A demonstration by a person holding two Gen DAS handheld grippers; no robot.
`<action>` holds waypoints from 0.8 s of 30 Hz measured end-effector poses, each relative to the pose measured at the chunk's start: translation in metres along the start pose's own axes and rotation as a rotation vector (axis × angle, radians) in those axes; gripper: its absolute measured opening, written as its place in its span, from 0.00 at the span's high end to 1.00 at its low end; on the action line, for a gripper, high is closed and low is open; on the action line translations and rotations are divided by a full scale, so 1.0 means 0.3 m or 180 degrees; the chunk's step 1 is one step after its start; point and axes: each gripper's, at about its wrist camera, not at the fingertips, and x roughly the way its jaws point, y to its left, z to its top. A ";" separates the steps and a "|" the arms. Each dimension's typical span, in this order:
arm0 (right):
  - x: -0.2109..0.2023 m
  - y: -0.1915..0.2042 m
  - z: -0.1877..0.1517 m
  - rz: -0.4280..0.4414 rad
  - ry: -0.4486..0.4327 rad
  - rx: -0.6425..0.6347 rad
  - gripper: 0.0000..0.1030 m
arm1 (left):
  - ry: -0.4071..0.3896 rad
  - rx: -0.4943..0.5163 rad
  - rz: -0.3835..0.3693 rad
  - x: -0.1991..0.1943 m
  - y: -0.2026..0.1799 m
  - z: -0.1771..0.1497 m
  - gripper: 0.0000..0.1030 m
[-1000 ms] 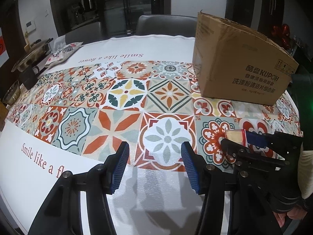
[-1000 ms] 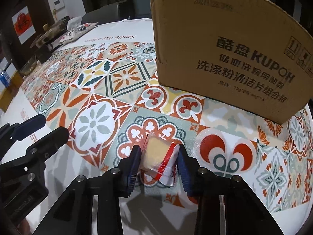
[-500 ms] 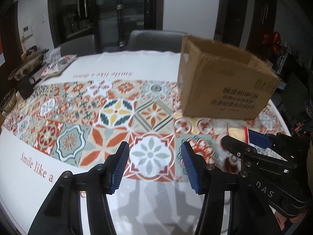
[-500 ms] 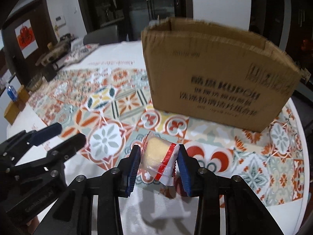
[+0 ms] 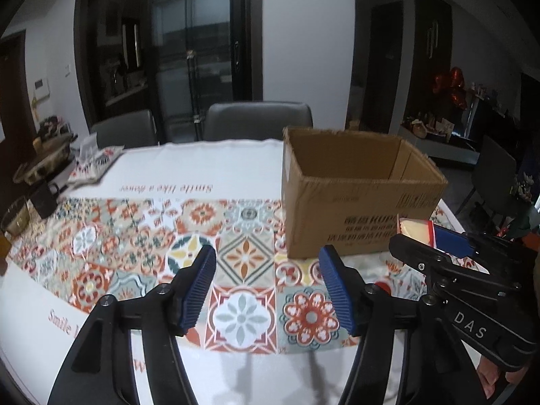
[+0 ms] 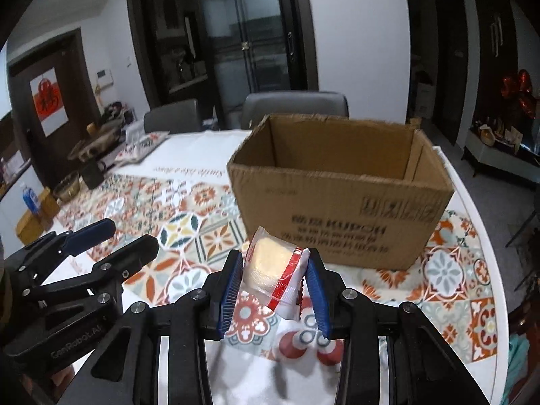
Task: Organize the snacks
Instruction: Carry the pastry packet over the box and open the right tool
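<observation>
Blue-padded fingers (image 6: 232, 285) of the right gripper (image 6: 273, 287) pinch a small wrapped snack (image 6: 271, 270) from both sides, holding it clear of the table (image 6: 472, 270) near its right edge. Beside it, nearer the middle of the near edge, the left gripper (image 5: 268, 290) hovers with its jaws spread wide and nothing between them. Under both lies the patterned tablecloth (image 5: 236, 253), and beyond the held packet stands the cardboard box (image 6: 337, 195), open at the top, towards the far right part of the table. Two grey chairs (image 5: 256, 121) wait at the far edge, and a pot and some clutter (image 5: 47, 165) sit off at the far left corner.

What worries me is the hold: the pads seem to bear mostly on the crinkly wrapper, so the packet could slide out before it reaches the box. The box's near wall also stands tall in the way, and a low approach would knock the snack against it or shove the light carton across the cloth.

I cannot see the floor of the box from either wrist view, so whether any snacks lie inside is unknown. The print on its side is blurred, and the lower end of the packet is hidden between the pads.
</observation>
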 end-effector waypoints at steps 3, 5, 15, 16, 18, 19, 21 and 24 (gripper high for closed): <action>-0.025 -0.014 0.026 -0.0037 -0.0084 0.0008 0.62 | -0.0093 0.0065 0.0009 -0.015 -0.021 0.041 0.37; -0.038 -0.024 0.047 -0.0057 -0.0135 0.0018 0.62 | -0.0119 0.0098 0.0004 -0.018 -0.033 0.064 0.36; -0.056 -0.080 0.152 -0.0216 -0.0243 -0.0031 0.62 | -0.0097 0.0189 -0.0060 0.032 -0.070 0.182 0.33; -0.057 -0.084 0.164 -0.0227 -0.0259 -0.0034 0.62 | -0.0079 0.0198 -0.0070 0.040 -0.071 0.197 0.33; -0.060 -0.090 0.189 -0.0254 -0.0288 -0.0047 0.62 | -0.0052 0.0215 -0.0082 0.056 -0.072 0.224 0.33; -0.061 -0.092 0.205 -0.0272 -0.0305 -0.0072 0.62 | -0.0040 0.0227 -0.0078 0.064 -0.073 0.240 0.33; -0.058 -0.100 0.228 -0.0299 -0.0307 -0.0088 0.62 | -0.0018 0.0253 -0.0077 0.080 -0.080 0.268 0.33; -0.039 -0.122 0.269 -0.0335 -0.0270 -0.0111 0.62 | 0.0013 0.0291 -0.0048 0.105 -0.091 0.309 0.33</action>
